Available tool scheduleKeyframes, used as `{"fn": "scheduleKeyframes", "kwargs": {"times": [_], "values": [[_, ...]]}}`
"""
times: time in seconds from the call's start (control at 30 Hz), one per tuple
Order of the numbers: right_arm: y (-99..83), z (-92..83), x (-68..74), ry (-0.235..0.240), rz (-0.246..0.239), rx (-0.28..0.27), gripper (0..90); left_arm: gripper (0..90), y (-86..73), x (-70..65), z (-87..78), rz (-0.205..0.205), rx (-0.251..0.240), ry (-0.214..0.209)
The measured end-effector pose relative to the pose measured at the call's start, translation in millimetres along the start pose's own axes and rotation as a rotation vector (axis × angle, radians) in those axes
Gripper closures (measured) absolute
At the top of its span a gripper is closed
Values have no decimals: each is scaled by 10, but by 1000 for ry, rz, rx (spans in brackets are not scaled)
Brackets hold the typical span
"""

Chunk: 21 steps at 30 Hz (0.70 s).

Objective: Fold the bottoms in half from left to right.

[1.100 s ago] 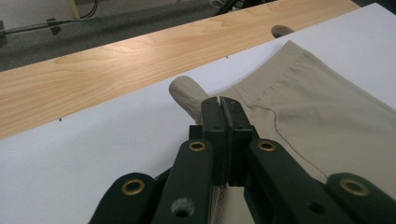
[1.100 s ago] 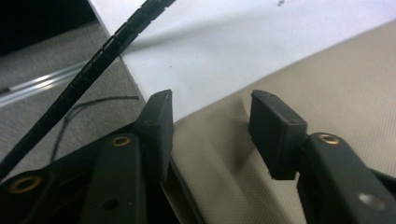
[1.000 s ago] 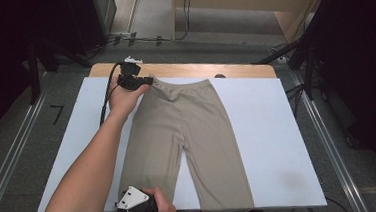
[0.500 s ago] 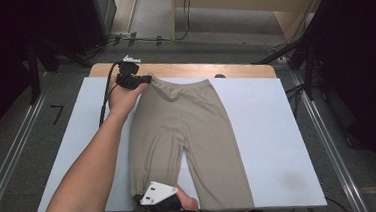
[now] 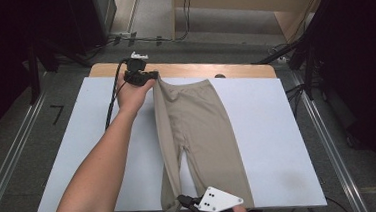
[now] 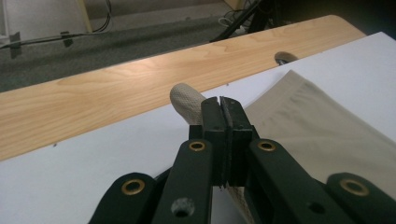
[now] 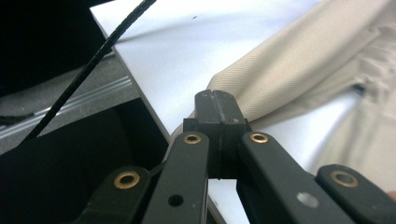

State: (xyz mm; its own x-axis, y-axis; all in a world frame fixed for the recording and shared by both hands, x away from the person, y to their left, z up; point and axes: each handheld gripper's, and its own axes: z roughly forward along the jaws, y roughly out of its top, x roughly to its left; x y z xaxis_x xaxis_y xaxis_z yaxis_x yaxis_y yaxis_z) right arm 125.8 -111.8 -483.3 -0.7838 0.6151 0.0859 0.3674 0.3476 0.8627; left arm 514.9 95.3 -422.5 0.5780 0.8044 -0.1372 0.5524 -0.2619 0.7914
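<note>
Beige shorts (image 5: 197,120) lie on the white board (image 5: 278,139), waistband at the far end. My left gripper (image 5: 155,77) is shut on the far left waistband corner (image 6: 184,98), and its jaws (image 6: 222,105) stand pressed together with cloth (image 6: 317,130) running off to their right. At the near edge my right gripper (image 5: 181,201), under its grey plate, is shut on the hem of the left leg. In the right gripper view (image 7: 216,100) the beige fabric (image 7: 303,60) runs taut away from the closed jaws. The shorts' left edge is raised between the two grips.
A wooden table (image 5: 198,69) with a cable hole (image 5: 219,76) shows beyond the board. The left gripper's black cable (image 5: 113,98) trails over the board's left part. Metal rails (image 5: 9,163) run along the floor on both sides. Dark stands are at the back.
My right gripper has moved right along the near edge, dragging the left leg's hem with it. The shorts' left side has lifted and narrowed. The left gripper has stayed put.
</note>
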Motion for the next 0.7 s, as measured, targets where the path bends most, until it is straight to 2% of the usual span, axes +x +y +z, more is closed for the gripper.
{"fn": "scheduleKeyframes", "kwargs": {"times": [0.07,0.23,0.47,0.57,0.7], "values": [[-38,-77,-39,-10,11,-10,887,900,26,-45,23,-1,-8,-2],[-154,-285,-121,-54,34,-23,887,900,88,-211,115,64,4,29],[-408,-585,-312,-113,128,-25,887,900,149,-487,291,133,20,19],[-517,-692,-359,-146,150,-13,888,900,172,-605,392,153,30,17],[-629,-820,-417,-165,183,-13,887,900,214,-775,541,176,45,2]]}}
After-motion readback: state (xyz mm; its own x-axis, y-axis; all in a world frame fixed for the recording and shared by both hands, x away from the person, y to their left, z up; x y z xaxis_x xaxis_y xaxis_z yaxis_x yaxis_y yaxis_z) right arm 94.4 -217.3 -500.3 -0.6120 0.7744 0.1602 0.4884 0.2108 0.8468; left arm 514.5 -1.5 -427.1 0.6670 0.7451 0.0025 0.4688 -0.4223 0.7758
